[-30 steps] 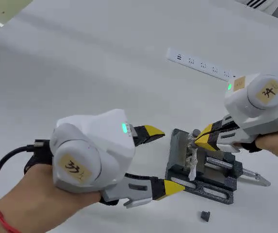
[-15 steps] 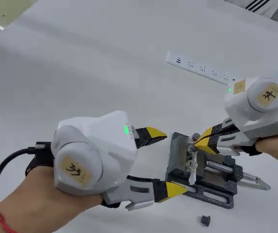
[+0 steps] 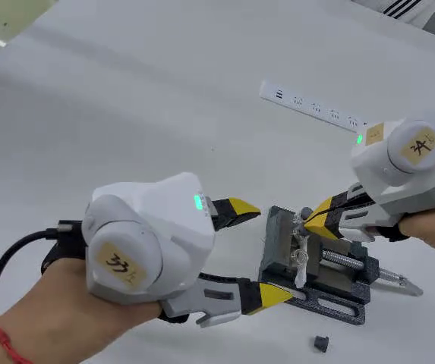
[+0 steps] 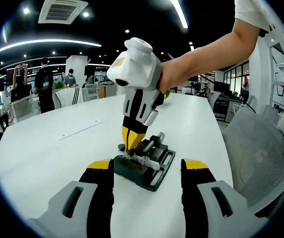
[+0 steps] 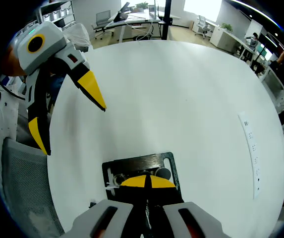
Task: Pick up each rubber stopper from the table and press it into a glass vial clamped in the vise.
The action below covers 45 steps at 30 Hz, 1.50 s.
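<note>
The left tongs (image 3: 266, 250) hover low over the white bench (image 3: 126, 98), just to the left of the vise (image 3: 278, 236) in the head view. Their yellow-tipped jaws are spread wide and hold nothing. In the left gripper view the vise sits framed between the two tips without touching either. The vise is a dark grey block standing flat on the bench, its screw handle (image 3: 396, 279) pointing off to the right, and clear glass vials (image 3: 301, 256) are clamped between its cheeks (how many I cannot count, for the glass is small and glints). The right tongs (image 3: 313, 221) reach in from the right onto the top of the vise, their jaws closed so that the yellow tips meet with only a thin seam between them in the right gripper view. A grey stopper (image 5: 162, 173) sits at the top of the clamped glass, just beside those closed tips; whether the tips have any hold of it I cannot tell. A second stopper (image 3: 321, 343), small and dark, lies loose on the bench near the front of the vise, apart from both tongs. Farther back on the bench lies a white power strip (image 3: 312, 106), well apart from the work, and a black cable (image 3: 4, 258) trails from the rear of the left tongs.
</note>
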Each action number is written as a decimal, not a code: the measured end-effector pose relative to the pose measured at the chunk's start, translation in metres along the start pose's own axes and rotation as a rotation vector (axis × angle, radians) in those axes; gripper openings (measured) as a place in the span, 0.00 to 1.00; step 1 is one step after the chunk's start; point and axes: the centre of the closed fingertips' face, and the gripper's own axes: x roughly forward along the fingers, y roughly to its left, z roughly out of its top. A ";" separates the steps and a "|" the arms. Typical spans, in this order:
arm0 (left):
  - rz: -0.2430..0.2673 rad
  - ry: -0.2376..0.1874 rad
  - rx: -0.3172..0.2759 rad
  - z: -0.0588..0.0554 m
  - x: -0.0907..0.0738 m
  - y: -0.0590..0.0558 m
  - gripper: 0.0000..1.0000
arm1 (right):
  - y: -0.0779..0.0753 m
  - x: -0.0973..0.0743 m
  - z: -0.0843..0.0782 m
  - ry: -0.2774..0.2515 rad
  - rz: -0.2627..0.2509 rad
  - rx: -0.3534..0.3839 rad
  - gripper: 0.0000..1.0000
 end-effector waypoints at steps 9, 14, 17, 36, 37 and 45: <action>0.004 0.000 0.004 0.002 0.001 0.003 0.52 | 0.002 0.000 -0.001 -0.002 -0.002 -0.005 0.00; 0.005 -0.004 0.004 0.003 0.001 0.003 0.52 | 0.003 0.000 -0.001 0.003 -0.008 -0.018 0.00; 0.006 -0.004 0.005 0.003 0.001 0.003 0.52 | 0.004 -0.001 -0.001 0.009 -0.018 -0.032 0.00; 0.006 -0.011 0.004 0.007 0.001 0.002 0.52 | 0.006 -0.002 -0.002 0.015 -0.145 -0.188 0.00; 0.006 -0.012 0.004 0.007 0.001 0.002 0.52 | 0.007 -0.002 -0.002 0.014 -0.149 -0.189 0.00; 0.010 -0.007 0.009 0.007 0.000 0.003 0.52 | 0.005 -0.003 -0.001 -0.022 -0.118 -0.094 0.00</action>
